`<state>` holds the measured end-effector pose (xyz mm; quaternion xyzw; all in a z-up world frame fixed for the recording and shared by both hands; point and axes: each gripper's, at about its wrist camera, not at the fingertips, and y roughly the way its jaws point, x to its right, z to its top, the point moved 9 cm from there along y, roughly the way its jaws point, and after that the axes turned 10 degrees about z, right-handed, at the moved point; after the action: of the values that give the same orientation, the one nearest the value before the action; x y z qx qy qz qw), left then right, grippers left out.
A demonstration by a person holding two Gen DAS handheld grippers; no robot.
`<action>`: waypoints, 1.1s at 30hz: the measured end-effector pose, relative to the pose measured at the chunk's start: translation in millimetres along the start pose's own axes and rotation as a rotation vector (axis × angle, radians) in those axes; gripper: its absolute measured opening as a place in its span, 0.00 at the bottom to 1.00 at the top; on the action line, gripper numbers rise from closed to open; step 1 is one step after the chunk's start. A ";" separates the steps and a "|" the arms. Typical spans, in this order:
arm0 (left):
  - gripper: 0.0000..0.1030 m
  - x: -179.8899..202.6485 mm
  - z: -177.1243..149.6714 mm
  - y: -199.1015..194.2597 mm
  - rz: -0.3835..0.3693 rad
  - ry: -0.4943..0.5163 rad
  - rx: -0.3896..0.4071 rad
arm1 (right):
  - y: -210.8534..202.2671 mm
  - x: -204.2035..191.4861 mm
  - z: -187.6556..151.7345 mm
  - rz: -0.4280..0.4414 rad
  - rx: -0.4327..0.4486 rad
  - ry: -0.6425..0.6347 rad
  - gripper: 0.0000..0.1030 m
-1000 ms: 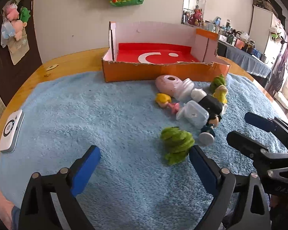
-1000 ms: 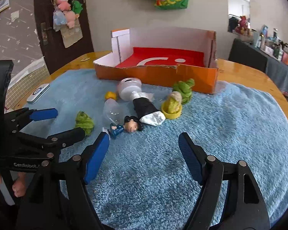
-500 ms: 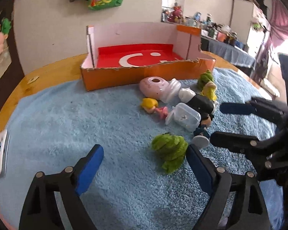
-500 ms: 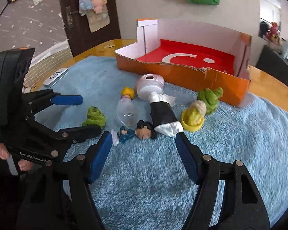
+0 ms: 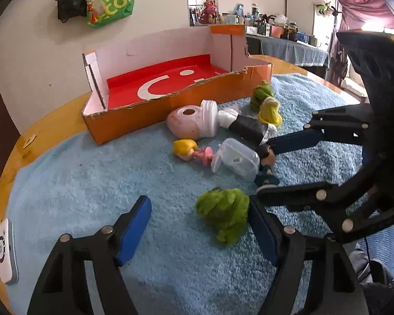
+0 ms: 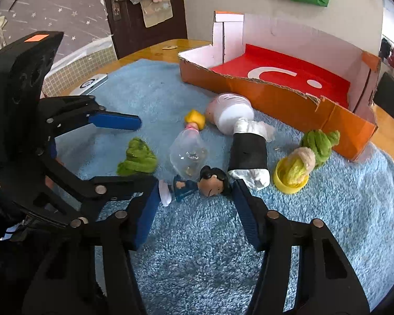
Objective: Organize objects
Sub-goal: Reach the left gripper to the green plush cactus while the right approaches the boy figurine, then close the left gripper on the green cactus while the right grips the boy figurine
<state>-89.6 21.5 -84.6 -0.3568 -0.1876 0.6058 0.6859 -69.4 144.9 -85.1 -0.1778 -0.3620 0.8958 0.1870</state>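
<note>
Small toys lie on a blue towel (image 5: 92, 173) in front of an open orange box (image 5: 155, 105) with a red floor. My left gripper (image 5: 199, 225) is open, with a green fuzzy toy (image 5: 224, 214) between its fingertips, close to the right pad. My right gripper (image 6: 194, 210) is open around a small black-haired doll (image 6: 205, 179) in blue. The green toy (image 6: 136, 157) also shows in the right wrist view. Beside the doll lie a clear plastic dome (image 6: 187, 155), a black-and-white tube (image 6: 248, 157), a pink-white round piece (image 6: 229, 111) and a blonde doll (image 6: 194, 120).
A yellow cup with a fuzzy toy (image 6: 293, 170) and another green fuzzy toy (image 6: 319, 143) lie by the box's right corner. A white remote (image 5: 5, 252) rests at the towel's left edge on the wooden table (image 5: 50, 123). The two grippers nearly touch each other.
Both grippers have moved forward and closer to the toys. The green toy now sits between the left fingers and the black-haired doll between the right fingers. Both stay open.
</note>
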 end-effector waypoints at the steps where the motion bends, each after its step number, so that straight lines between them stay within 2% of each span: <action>1: 0.73 -0.3 0.6 0.8 -0.007 -0.003 -0.002 | 0.4 0.3 0.3 0.000 -0.002 -0.001 0.54; 5: 0.71 -2.1 -0.7 1.0 -0.032 -0.018 -0.007 | 0.4 -0.4 0.3 0.000 -0.006 -0.011 0.52; 8: 0.63 -0.2 -1.6 -1.6 -0.037 -0.023 0.001 | 0.8 -0.2 0.5 0.000 -0.005 -0.011 0.52; 10: 0.48 1.1 -2.1 -4.7 -0.041 -0.025 0.007 | 0.5 0.8 0.5 -0.005 0.001 -0.003 0.52; 13: 0.36 0.5 -1.6 -7.2 -0.050 -0.040 0.003 | -2.7 3.2 0.7 -0.012 0.017 0.027 0.51; 24: 0.35 -7.6 4.6 -17.1 -0.073 -0.113 0.006 | -26.2 4.3 6.6 -0.035 0.110 0.142 0.51; 33: 0.35 -13.5 17.7 -21.7 -0.064 -0.152 0.019 | -45.6 10.7 20.5 -0.074 0.184 0.201 0.51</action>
<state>-89.3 12.9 -54.7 -0.2972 -0.2445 0.6107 0.6920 -78.6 168.4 -40.7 -0.2355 -0.2639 0.8953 0.2707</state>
